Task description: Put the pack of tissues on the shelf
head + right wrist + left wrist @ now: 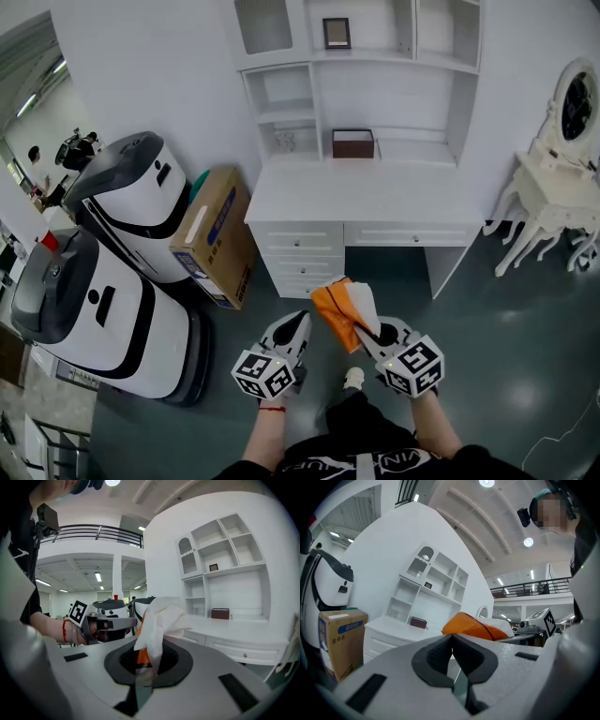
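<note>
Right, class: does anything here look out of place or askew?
A white tissue pokes loose out of the orange pack of tissues held in the right hand-held gripper. A cardboard box also leans tilted beside the desk.

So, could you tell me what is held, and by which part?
The right gripper pinches the pack of tissues by its white end; left gripper holds nothing.

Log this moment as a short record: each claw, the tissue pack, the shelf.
right claw: shut on the pack of tissues, white tissue and orange wrapper between its jaws
left claw: shut, empty, beside the pack
pack of tissues: held in the air before the desk, not yet on the shelf
shelf: white unit above the desk; holds a framed picture and, lower down, a brown box
</note>
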`<state>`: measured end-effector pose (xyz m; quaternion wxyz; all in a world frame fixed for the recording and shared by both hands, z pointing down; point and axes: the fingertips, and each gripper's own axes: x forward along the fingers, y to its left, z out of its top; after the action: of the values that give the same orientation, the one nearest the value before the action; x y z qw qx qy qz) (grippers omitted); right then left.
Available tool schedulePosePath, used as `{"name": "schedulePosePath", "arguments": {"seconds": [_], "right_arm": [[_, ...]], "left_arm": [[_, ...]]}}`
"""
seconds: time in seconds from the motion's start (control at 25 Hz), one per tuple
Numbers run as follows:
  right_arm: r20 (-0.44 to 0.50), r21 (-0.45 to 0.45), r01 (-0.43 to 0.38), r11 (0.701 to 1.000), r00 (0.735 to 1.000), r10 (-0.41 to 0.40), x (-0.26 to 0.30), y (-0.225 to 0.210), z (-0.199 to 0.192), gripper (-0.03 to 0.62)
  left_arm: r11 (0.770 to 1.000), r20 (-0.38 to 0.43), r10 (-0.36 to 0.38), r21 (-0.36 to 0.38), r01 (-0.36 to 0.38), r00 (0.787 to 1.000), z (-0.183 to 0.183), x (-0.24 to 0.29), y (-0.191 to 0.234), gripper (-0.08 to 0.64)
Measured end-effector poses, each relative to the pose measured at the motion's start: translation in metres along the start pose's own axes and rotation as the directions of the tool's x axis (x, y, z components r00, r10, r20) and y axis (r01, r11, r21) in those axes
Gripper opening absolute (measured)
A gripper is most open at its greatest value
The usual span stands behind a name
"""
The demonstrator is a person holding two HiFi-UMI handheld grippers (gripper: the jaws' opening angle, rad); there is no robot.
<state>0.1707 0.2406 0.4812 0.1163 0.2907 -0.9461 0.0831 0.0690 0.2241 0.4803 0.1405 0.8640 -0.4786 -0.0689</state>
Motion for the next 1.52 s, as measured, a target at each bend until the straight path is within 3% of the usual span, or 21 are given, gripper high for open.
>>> {"name": "schedulePosePath", "arguments": {"seconds": [0.36,0.64,1.0,1.52], "right_arm": [[-0.019,0.006,-0.012,1.0,1.0,0.012,0.073,-0.088,0.033,0.015],[-0.023,0.008,-0.045,0.999,0.999,0.046,0.119,-0.137,0.047,0.015],[-0.02,0.017,-0.033,0.999,0.999,0.033,0.162,-0.21,0.06,0.015],[-0.031,0.022,-0.099,0.995,0.995,0.1,0.216,-0.243,0.073,0.015]], "left_arm": [[1.0,-0.002,0.0,-0.006,0.0,1.0,0.027,0.1,0.058,0.006],[1.0,-0.004,0.018,-0.022,-0.018,1.0,0.039,0.155,0.103,0.006],[1.0,-0.008,0.006,-0.022,-0.006,1.0,0.047,0.228,0.139,0.006],[0.998,0.001,0.063,-0.027,-0.063,0.998,0.058,0.26,0.19,0.006]]}}
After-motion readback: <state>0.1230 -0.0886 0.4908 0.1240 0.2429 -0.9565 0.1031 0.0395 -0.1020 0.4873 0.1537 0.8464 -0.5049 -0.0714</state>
